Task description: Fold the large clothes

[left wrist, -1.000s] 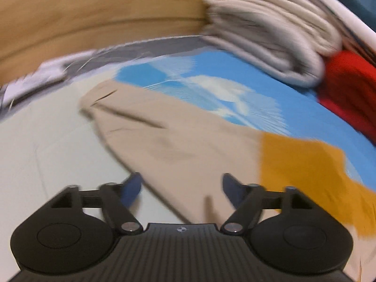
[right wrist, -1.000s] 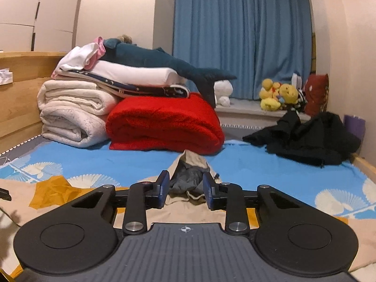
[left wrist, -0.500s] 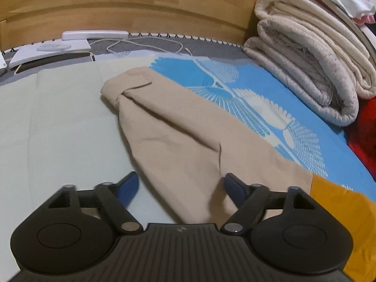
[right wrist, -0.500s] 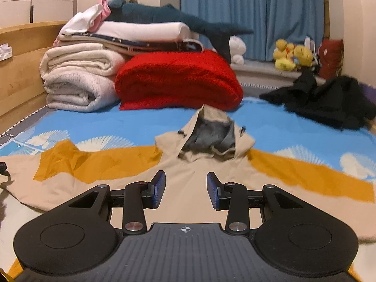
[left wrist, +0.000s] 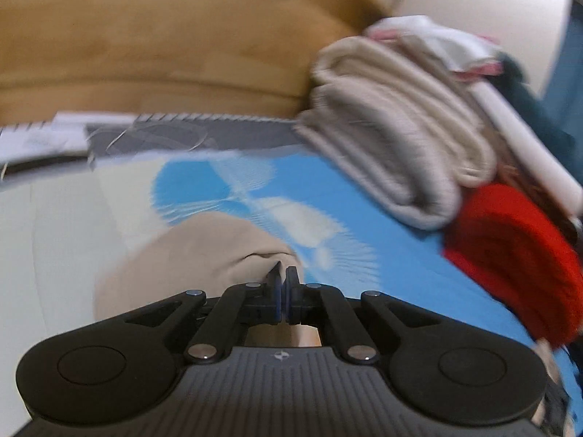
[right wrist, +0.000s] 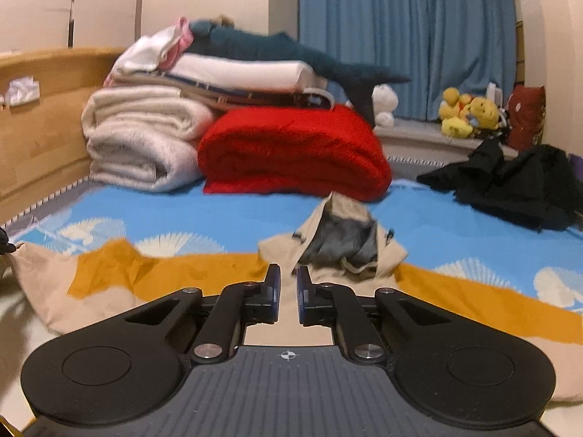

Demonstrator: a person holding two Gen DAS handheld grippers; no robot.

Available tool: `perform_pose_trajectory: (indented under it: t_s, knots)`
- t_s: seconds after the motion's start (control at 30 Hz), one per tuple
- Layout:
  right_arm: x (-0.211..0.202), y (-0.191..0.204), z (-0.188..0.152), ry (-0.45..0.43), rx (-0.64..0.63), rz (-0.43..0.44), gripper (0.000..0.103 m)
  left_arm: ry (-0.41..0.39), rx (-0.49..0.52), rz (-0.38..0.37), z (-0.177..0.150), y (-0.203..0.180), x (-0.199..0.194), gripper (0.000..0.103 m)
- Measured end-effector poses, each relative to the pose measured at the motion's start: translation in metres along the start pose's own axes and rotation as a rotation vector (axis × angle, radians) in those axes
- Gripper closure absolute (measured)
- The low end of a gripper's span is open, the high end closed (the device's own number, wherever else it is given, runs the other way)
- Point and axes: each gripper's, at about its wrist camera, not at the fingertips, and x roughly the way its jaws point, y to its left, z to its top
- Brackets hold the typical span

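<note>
- The hoodie [right wrist: 233, 284] lies spread out flat on the bed [right wrist: 204, 215], its hood [right wrist: 339, 240] up at the far side and its sleeves out to both sides
- The left sleeve [left wrist: 204, 255] is bunched up and raised off the bed, pinched at its end
- The left claw [left wrist: 283, 291] has just snapped closed, and it is gripping the sleeve cloth
- The right claw [right wrist: 288, 287] has just been closing too, but a small gap shows between its jaws; it hangs over the middle of the hoodie, and I cannot tell if any cloth is in it
- I think the step now is folding the left sleeve in over the body
- Next, the left claw should carry the sleeve across to the middle and lay it flat, with the right claw holding the body down so it does not slide
- The blankets [right wrist: 145, 138] are stacked at the far end of the bed, well away
</note>
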Motion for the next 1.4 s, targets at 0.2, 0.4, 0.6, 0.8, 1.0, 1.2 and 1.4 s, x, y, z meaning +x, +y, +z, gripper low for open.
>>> perform_pose_trajectory:
  t_s: [0.2, 0.4, 0.6, 0.8, 1.0, 1.2, 1.4]
  knots:
    - [-0.028, -0.033, 0.013, -0.04, 0.096, 0.004, 0.094, -0.01, 0.051, -0.16, -0.022, -0.054, -0.083, 0.102]
    - [-0.052, -0.063, 0.003, -0.05, 0.116, -0.044, 0.094, -0.013, 0.241, -0.25, -0.077, -0.142, -0.105, 0.102]
    - [-0.061, -0.096, -0.013, 0.038, 0.097, -0.097, 0.094, 0.042, 0.534, -0.549, -0.175, -0.251, -0.165, 0.101]
    - [-0.041, -0.131, -0.021, 0.129, 0.222, -0.155, 0.093, 0.41, 0.804, -0.871, -0.265, -0.297, -0.185, 0.057]
    - [-0.017, -0.133, -0.033, 0.164, 0.274, -0.154, 0.093, 0.413, 0.53, -0.633, -0.212, -0.273, -0.124, 0.057]
    - [0.013, -0.106, -0.039, 0.23, 0.257, -0.061, 0.092, 0.39, 0.484, -0.301, -0.179, -0.255, -0.071, 0.057]
    - [0.045, -0.052, -0.045, 0.3, 0.066, 0.06, 0.07, 0.416, 0.429, -0.288, -0.16, -0.248, -0.05, 0.054]
